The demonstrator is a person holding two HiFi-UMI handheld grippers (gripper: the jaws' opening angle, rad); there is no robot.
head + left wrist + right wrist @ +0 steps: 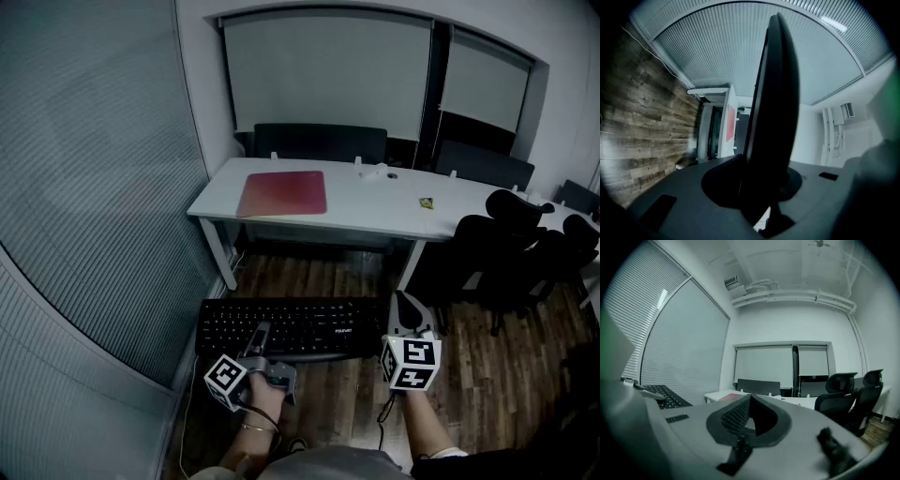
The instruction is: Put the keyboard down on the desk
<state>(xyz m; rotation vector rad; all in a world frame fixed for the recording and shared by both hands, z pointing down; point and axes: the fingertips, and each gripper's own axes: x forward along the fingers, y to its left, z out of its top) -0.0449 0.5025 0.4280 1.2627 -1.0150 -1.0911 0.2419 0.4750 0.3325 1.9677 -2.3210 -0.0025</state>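
Observation:
A black keyboard hangs level above the wooden floor, in front of the white desk. My left gripper is shut on its near edge. In the left gripper view the keyboard stands edge-on between the jaws of that gripper and fills the middle of the picture. My right gripper floats just off the keyboard's right end, apart from it. In the right gripper view its jaws meet at the tips with nothing between them, and the keyboard shows at the far left.
A red mat lies on the desk's left part, and small items sit near its back edge. Dark office chairs stand at the right, more chairs behind the desk. A ribbed glass wall runs along the left.

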